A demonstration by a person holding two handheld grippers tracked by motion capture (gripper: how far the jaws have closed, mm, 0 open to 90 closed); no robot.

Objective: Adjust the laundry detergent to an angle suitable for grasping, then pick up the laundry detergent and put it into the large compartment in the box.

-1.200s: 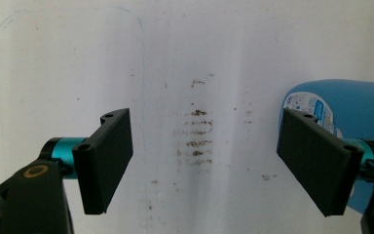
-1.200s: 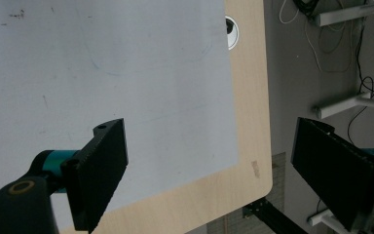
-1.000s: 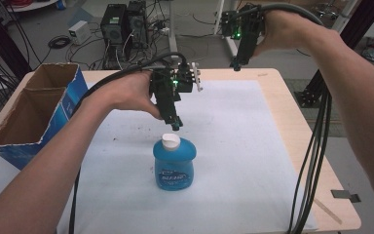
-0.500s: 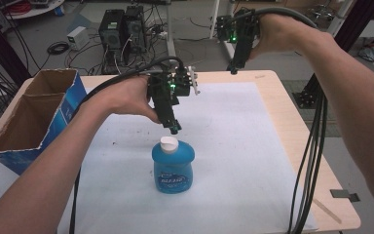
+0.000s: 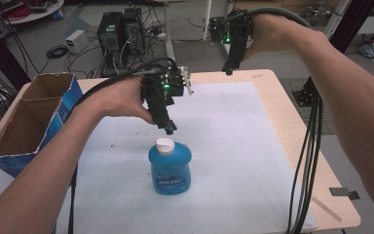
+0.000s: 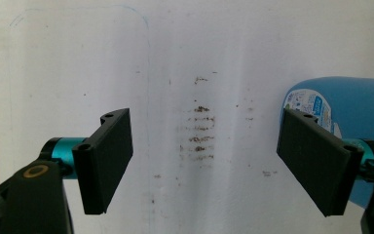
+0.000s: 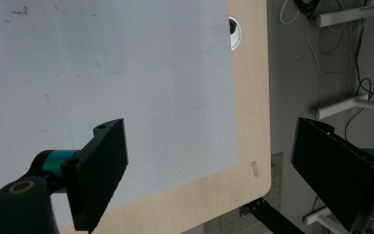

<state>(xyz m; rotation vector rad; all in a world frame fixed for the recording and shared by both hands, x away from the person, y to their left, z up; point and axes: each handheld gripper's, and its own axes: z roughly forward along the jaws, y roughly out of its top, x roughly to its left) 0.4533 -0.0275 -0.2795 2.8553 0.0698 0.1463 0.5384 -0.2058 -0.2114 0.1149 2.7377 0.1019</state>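
A blue bottle (image 5: 170,167) with a white cap (image 5: 165,145) stands upright on the white sheet (image 5: 253,146) that covers the wooden table (image 5: 282,102), a little nearer the person's side than the middle. Its long axis runs straight up from the sheet, the cap pointing upward and the printed label (image 5: 169,183) facing the person.

The left gripper (image 5: 168,127) hangs just above and slightly beyond the cap, its jaws slanting down toward the bottle and not touching it. In the left gripper view the left gripper (image 6: 204,163) is spread wide with nothing between the jaws: they frame bare sheet with a patch of brown specks (image 6: 198,134), while the bottle's blue body (image 6: 350,107) lies at the right edge, partly behind the right-hand jaw.

The right gripper (image 5: 229,68) is held high over the far edge of the table, well apart from the bottle, pointing down. In the right gripper view the right gripper (image 7: 209,170) is likewise released, empty, its jaws wide apart over the sheet's corner and the table's rounded corner (image 7: 258,165).

An open cardboard box (image 5: 27,117) sits at the table's left edge, well apart from the bottle
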